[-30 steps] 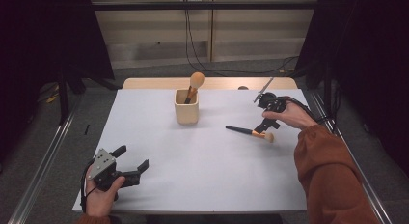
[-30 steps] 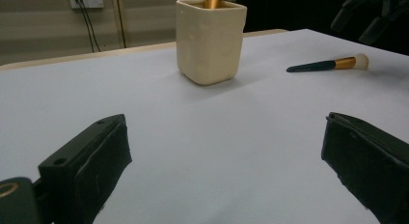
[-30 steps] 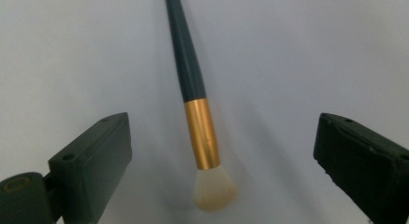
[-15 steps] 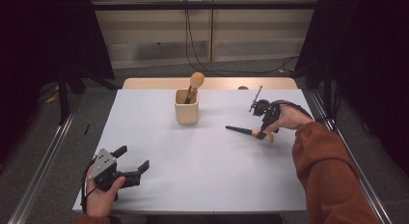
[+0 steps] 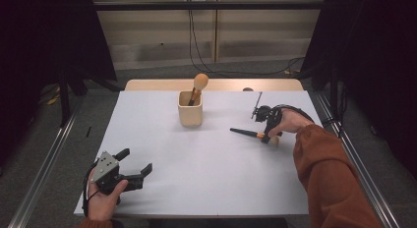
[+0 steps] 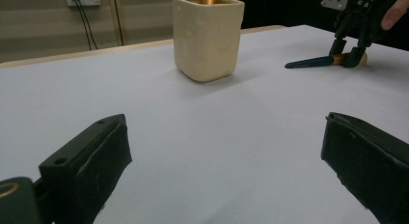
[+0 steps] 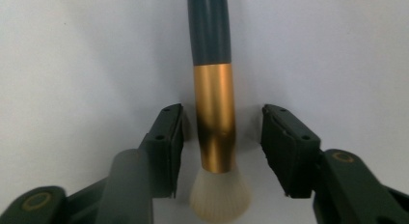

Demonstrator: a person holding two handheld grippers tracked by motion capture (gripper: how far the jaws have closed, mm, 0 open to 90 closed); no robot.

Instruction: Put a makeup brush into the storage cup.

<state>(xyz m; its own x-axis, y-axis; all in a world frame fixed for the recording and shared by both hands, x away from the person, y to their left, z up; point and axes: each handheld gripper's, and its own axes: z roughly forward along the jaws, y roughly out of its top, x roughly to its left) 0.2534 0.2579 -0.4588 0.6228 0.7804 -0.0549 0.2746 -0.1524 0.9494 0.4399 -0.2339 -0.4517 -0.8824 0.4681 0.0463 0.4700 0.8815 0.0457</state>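
Brush lies flat on the white table, right of the cup. Right gripper straddles its gold ferrule; jaws have just been closing, and gaps apparently remain on both sides. Left gripper rests near the front-left corner, jaws spread.

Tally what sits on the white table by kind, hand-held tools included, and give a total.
Makeup brushes: 2, one lying flat between the right tongs, one standing in the cup
Cups: 1, cream, square
Tongs: 2, the right ones and the left ones
Total: 5
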